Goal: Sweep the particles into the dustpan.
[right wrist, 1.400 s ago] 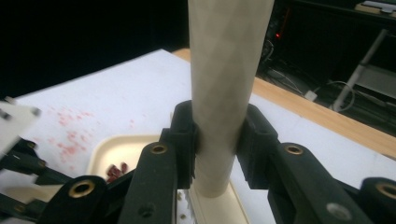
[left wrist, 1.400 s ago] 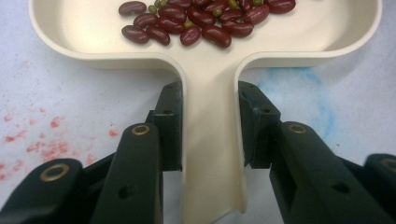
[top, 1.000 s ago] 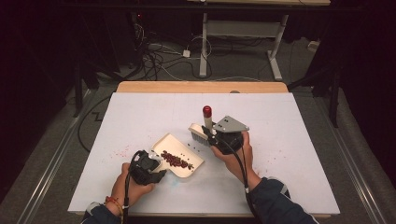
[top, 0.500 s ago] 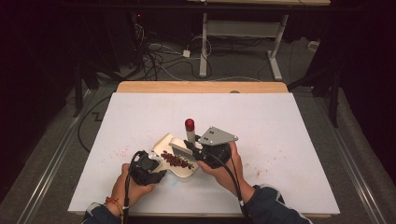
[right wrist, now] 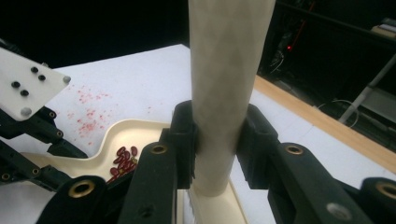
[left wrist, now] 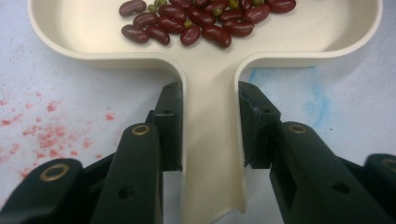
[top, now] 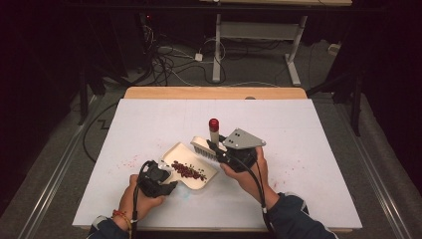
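Note:
A cream dustpan [top: 172, 151] lies on the white table, with several dark red beans [top: 188, 171] and a few green ones in it. My left gripper [top: 166, 180] is shut on the pan's handle [left wrist: 210, 154], one jaw on each side; the beans [left wrist: 205, 23] lie just ahead of it. My right gripper [top: 219, 149] is shut on the cream handle [right wrist: 224, 70] of a brush, which stands nearly upright with its red cap [top: 213, 123] on top. The brush head [top: 201, 147] sits at the pan's far right edge. The pan [right wrist: 126, 130] lies below and left of the right gripper [right wrist: 218, 140].
Red speckled stains mark the table cover left of the pan [top: 127, 162] and to the right [top: 293, 167]. A faint blue smear [left wrist: 317, 93] lies beside the pan's handle. The wooden table edge [top: 214, 92] runs along the far side, with cables and desk legs beyond.
The right gripper swept the brush left toward the pan, then drew it back right and slightly away. The left gripper and dustpan have stayed where they were.

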A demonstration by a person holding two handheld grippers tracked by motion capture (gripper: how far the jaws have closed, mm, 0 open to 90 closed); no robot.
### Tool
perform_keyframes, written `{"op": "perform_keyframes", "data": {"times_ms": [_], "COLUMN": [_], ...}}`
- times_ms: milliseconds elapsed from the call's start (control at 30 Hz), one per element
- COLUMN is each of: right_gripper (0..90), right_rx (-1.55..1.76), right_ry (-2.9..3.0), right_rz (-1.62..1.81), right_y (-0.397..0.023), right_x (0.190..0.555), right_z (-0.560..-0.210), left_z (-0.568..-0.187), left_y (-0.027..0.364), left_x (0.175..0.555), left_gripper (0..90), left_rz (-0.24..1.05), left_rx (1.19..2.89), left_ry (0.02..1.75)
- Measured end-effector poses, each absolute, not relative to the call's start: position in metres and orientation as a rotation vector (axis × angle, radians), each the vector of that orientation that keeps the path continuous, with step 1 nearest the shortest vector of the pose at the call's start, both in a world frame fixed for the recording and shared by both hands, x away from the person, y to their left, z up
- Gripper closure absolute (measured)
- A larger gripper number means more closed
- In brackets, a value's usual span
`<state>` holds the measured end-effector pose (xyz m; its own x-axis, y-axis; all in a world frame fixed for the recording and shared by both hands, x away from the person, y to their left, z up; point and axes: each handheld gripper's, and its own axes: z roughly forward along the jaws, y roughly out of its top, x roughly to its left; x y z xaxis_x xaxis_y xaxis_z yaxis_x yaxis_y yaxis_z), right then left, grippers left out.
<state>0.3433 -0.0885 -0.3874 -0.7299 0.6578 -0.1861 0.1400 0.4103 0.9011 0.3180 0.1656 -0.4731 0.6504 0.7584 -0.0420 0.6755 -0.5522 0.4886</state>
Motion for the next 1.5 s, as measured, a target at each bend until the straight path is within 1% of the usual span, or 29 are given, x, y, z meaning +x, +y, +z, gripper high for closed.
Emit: {"op": "perform_keyframes", "data": {"times_ms": [300, 533, 700, 1033, 1200, 1500], "right_gripper": [70.5, 70.5, 70.5, 70.5, 70.4, 70.5], "right_rx": [0.618, 0.552, 0.546, 0.601, 0.609, 0.561], "right_ry": [2.221, 2.278, 2.285, 2.224, 2.199, 2.177], "right_rz": [1.261, 1.289, 1.306, 1.32, 1.303, 1.319], "right_y": [-0.068, -0.054, -0.053, -0.065, -0.069, -0.052], "right_x": [0.337, 0.321, 0.318, 0.326, 0.335, 0.352], "right_z": [-0.404, -0.403, -0.401, -0.391, -0.396, -0.408], "left_z": [-0.472, -0.473, -0.473, -0.474, -0.474, -0.473], "left_y": [0.163, 0.162, 0.163, 0.163, 0.163, 0.159], "left_x": [0.319, 0.319, 0.319, 0.319, 0.319, 0.319], "left_gripper": [63.7, 63.7, 63.7, 63.7, 63.7, 63.7], "left_rz": [0.237, 0.239, 0.238, 0.244, 0.24, 0.236], "left_rx": [2.376, 2.378, 2.379, 2.383, 2.385, 2.387], "left_ry": [1.134, 1.136, 1.136, 1.128, 1.126, 1.111]}}
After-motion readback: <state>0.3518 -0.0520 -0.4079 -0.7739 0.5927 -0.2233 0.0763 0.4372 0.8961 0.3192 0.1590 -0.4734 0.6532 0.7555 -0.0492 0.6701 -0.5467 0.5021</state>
